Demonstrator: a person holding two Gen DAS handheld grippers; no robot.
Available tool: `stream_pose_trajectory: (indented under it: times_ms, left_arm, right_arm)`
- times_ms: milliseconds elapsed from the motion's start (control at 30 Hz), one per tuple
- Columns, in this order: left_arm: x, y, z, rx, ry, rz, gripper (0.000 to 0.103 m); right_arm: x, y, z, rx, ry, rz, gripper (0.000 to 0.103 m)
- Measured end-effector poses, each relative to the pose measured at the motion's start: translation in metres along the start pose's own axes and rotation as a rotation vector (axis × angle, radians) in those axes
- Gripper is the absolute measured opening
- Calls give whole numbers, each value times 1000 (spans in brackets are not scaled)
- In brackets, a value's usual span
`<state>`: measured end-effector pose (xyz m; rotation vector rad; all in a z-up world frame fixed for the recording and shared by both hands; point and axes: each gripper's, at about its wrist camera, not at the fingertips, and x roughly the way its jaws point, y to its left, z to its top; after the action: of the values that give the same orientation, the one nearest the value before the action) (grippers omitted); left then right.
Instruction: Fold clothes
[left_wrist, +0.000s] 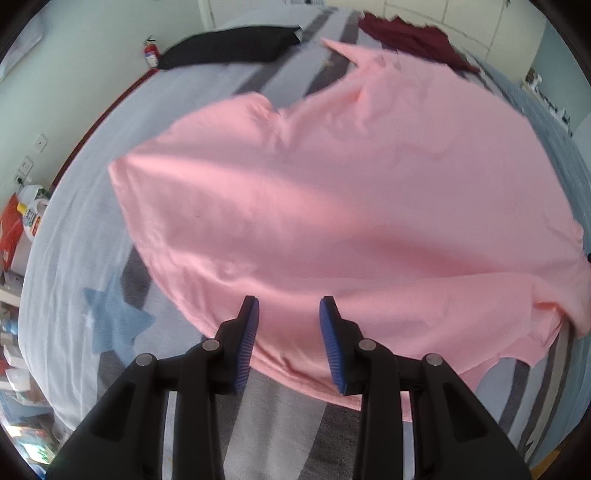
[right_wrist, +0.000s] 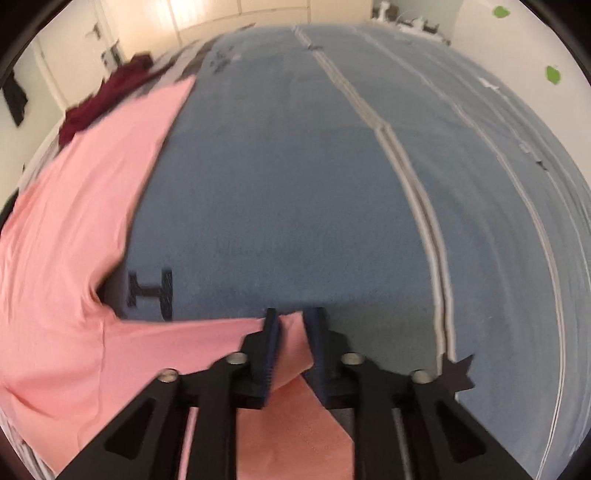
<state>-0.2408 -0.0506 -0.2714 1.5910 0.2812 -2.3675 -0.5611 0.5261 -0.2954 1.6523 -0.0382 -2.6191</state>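
Note:
A pink T-shirt (left_wrist: 332, 206) lies spread across the bed, filling most of the left wrist view. My left gripper (left_wrist: 290, 310) is open and empty, its blue pads (left_wrist: 248, 343) hovering over the shirt's near edge. In the right wrist view the same shirt (right_wrist: 74, 229) lies at the left, and one sleeve stretches right into my right gripper (right_wrist: 292, 321). That gripper is shut on the sleeve's end, with pink cloth bunched between its dark blue pads (right_wrist: 272, 350).
The bed has a grey striped cover (left_wrist: 74, 240) with a blue star and a blue blanket (right_wrist: 295, 177). A black garment (left_wrist: 229, 46) and a maroon garment (left_wrist: 406, 35) lie at the far end. Bottles and boxes (left_wrist: 29, 218) stand beside the bed at left.

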Motion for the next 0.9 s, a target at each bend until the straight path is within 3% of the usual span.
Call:
stream_pose_trajectory:
  times_ms: [100, 200, 433, 567, 700, 767, 900]
  left_arm:
    - [-7, 5, -10, -24, -1, -33, 34]
    - [-7, 12, -28, -61, 45, -110, 39]
    - [8, -5, -71, -124, 152, -270, 43]
    - [13, -14, -75, -142, 146, -363, 43]
    - [13, -23, -76, -154, 128, -444, 43]
    - [17, -28, -76, -173, 139, -457, 43]
    - [26, -35, -75, -205, 158, -472, 44]
  right_arm:
    - [-43, 4, -2, 17, -107, 16, 21]
    - [-84, 21, -33, -11, -139, 93, 21]
    - [-117, 103, -157, -111, 38, 311, 21]
    - [-103, 150, -208, -71, 150, 420, 21]
    - [-93, 181, -225, 8, 164, 503, 21]
    - [-88, 186, -225, 78, 174, 538, 30]
    - [-77, 196, -223, 180, 207, 582, 34]
